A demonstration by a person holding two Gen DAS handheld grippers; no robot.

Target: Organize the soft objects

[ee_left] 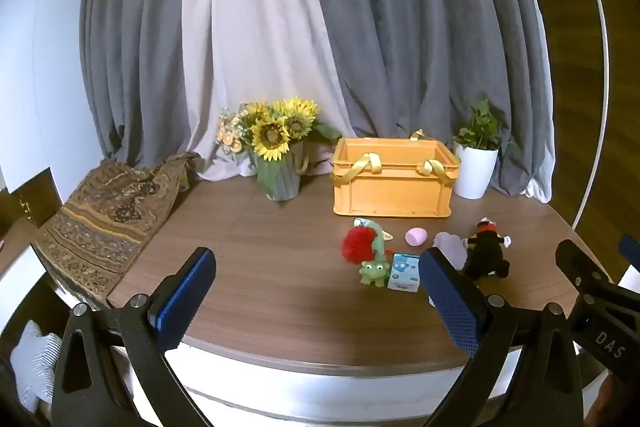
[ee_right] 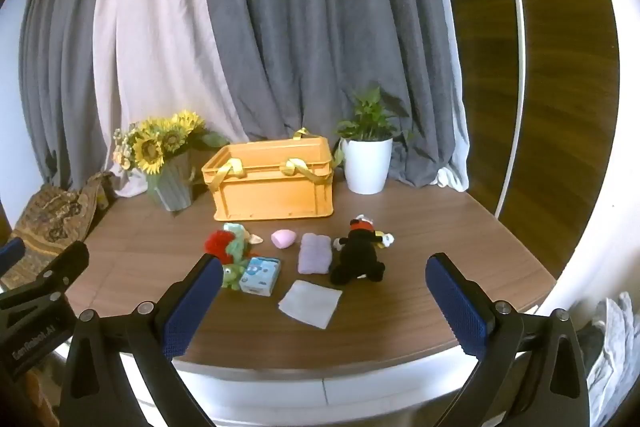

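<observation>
While both the left gripper [ee_left: 316, 301] and right gripper [ee_right: 324, 301] are held spread wide and empty at the desk [ee_right: 440, 235] edge, the soft toys [ee_right: 356, 259] are seen clustered at twelve o'clock before the orange crate [ee_right: 276, 187], presumably awaiting collection into it.

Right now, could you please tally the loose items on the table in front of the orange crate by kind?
Plush toys: 2, green frog, black plush
Cloths: 2, purple towel, white cloth
Red pompom: 1
Pink sponge: 1
Tissue pack: 1
Total: 7
</observation>
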